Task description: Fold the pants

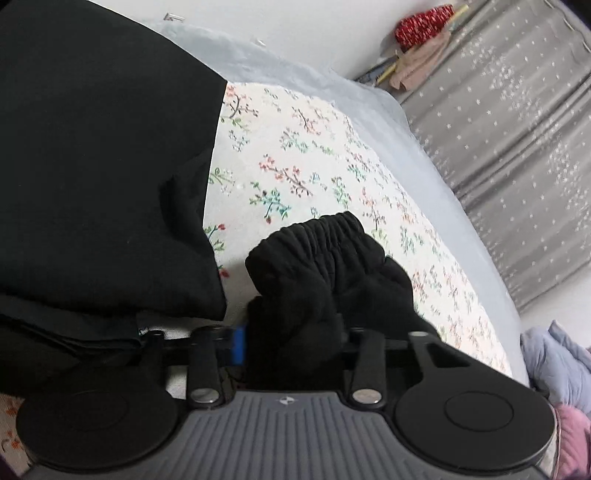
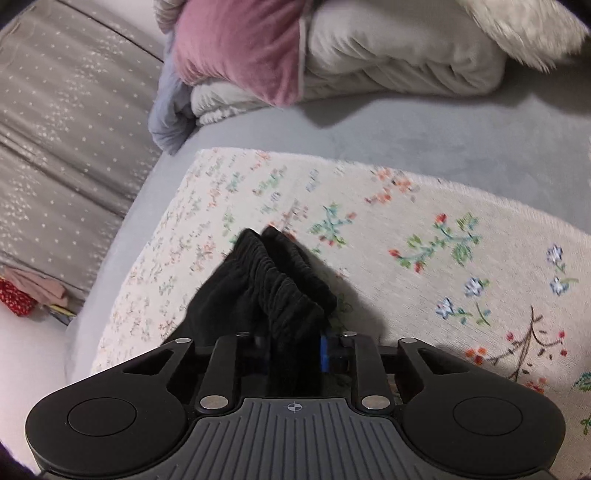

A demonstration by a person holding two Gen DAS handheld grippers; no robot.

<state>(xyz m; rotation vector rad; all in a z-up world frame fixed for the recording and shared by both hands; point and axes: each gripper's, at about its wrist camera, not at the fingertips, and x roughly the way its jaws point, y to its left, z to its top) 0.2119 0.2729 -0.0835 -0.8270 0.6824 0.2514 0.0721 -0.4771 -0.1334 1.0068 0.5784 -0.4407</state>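
Floral bedspread (image 1: 295, 155) | both tools (image 1: 295, 343) (image 2: 291, 350) clench black pants (image 1: 317, 251) | no readable writing

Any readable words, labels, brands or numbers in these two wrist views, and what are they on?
None: no words or numbers are readable in either view.
Small emblem on the left gripper's grey ribbed body: a mark, no letters.
Crosshair sign on the right gripper's grey ribbed body: a symbol only.
Red patterned bundle: pattern, no text.

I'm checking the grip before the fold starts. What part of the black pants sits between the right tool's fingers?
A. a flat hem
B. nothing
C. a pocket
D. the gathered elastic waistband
D: in the right wrist view the right tool is shut on the pants' ribbed, bunched waistband over the floral cloth.
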